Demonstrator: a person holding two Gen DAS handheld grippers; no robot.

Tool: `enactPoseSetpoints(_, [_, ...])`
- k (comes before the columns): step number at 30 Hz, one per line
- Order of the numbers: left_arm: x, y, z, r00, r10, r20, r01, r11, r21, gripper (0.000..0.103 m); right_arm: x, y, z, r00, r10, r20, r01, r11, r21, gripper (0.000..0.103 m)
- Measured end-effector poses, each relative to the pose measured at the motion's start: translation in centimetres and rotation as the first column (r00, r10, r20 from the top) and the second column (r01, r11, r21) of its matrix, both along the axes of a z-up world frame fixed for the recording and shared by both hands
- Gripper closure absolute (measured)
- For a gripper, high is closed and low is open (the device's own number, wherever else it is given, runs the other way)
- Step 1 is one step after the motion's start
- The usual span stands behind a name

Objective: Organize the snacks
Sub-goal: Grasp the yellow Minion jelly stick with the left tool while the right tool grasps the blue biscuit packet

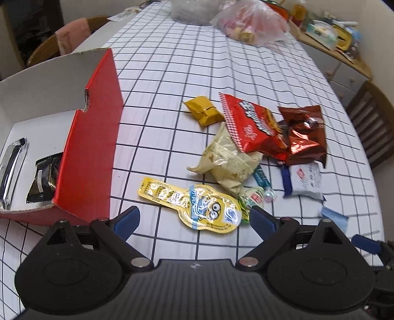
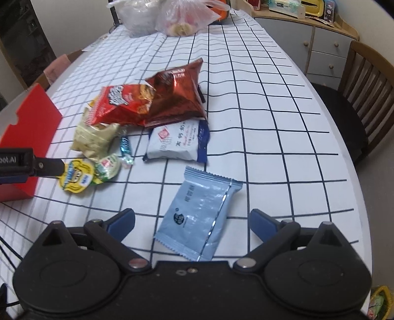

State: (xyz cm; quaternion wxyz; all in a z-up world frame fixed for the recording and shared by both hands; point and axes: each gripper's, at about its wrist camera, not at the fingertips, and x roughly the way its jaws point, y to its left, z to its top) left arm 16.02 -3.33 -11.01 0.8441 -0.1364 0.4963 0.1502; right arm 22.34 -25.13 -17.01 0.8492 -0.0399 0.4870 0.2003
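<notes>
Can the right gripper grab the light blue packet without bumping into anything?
Probably yes. The right gripper is open with the light blue packet lying flat between its fingers, apart from the other snacks, and nothing sits on top of it.

The red box [image 1: 93,137] ran off the left edge, its wall hiding part of a black packet [image 1: 45,181] at nine o'clock. Bags [image 1: 251,22] at twelve o'clock were cropped, their contents blurred.

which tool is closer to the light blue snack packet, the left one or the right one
Right. The right tool is open with the light blue packet lying between its fingers. The left tool is open over the yellow minion packet, off beside the red box.
</notes>
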Motion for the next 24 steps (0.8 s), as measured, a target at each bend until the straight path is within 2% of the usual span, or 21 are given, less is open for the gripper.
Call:
enactPoseSetpoints(3, [0.4, 0.3, -0.5, 0.998, 0.063, -0.022, -0.063, 0.998, 0.011, 0.007, 0.5, 0.1, -0.2, 1.0, 0.002, 0.002, -0.002, 1.0, 0.002, 0.008])
enactPoseSetpoints(6, [1.1, 0.7, -0.9, 0.991, 0.126, -0.045, -0.127, 0.992, -0.009, 0.007, 1.0, 0.0, -0.3, 1.0, 0.001, -0.007, -0.001, 1.0, 0.011, 0.012])
enactPoseSetpoints(12, [2.4, 0.8, -1.6, 0.969, 0.23, -0.086, -0.233, 0.972, -0.025, 0.007, 1.6, 0.3, -0.6, 1.0, -0.003, -0.021, 0.003, 1.0, 0.022, 0.019])
enactPoseSetpoints(18, [3.4, 1.9, -3.0, 0.922, 0.354, -0.157, -0.368, 0.927, -0.07, 0.009, 1.8, 0.5, -0.5, 0.999, 0.03, -0.017, -0.029, 0.999, 0.024, 0.023])
enactPoseSetpoints(24, [3.8, 2.7, -4.1, 0.892, 0.409, -0.192, -0.434, 0.894, -0.115, 0.013, 2.0, 0.6, -0.5, 0.999, 0.048, -0.014, -0.048, 0.999, 0.019, 0.027])
